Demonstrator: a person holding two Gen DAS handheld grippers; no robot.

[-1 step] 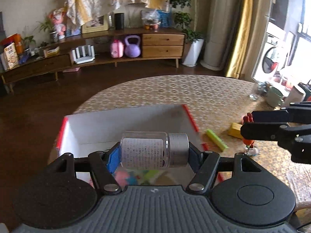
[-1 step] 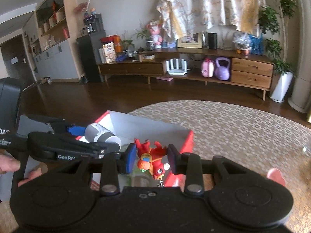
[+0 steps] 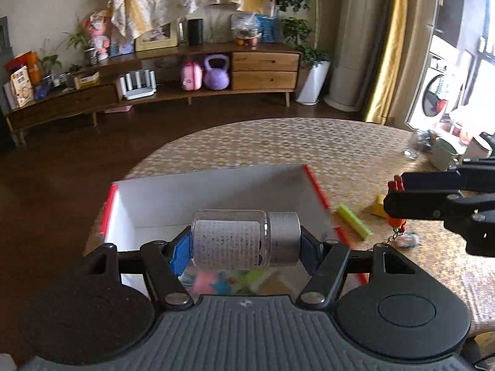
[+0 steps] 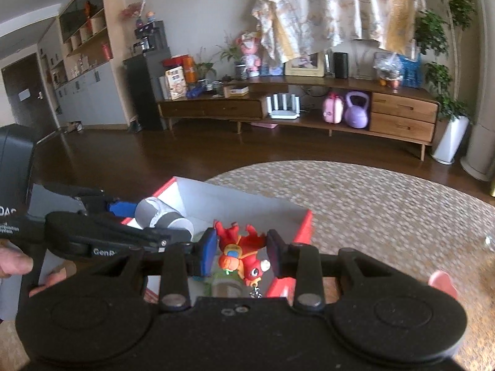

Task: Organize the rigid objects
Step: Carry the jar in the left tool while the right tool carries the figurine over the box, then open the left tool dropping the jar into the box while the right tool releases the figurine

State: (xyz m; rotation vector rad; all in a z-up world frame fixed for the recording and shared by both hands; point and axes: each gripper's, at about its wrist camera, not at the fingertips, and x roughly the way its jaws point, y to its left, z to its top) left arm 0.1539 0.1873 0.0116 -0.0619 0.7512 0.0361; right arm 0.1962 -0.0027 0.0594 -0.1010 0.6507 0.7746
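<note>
My left gripper (image 3: 244, 241) is shut on a clear glass jar (image 3: 229, 239) with a printed label and a silver lid, held sideways over the red-edged white box (image 3: 216, 191). The jar also shows in the right wrist view (image 4: 164, 216). My right gripper (image 4: 241, 249) is shut on a red toy figure keychain (image 4: 241, 247), held above the box's near right corner (image 4: 304, 225). In the left wrist view the right gripper (image 3: 393, 198) hangs to the right of the box with the red toy (image 3: 397, 224) dangling from it.
Colourful small items lie blurred in the box bottom (image 3: 216, 279). On the patterned tablecloth right of the box lie a green stick (image 3: 354, 221) and a yellow block (image 3: 379, 207). A mug (image 3: 444, 154) and glassware (image 3: 413, 151) stand at the far right edge.
</note>
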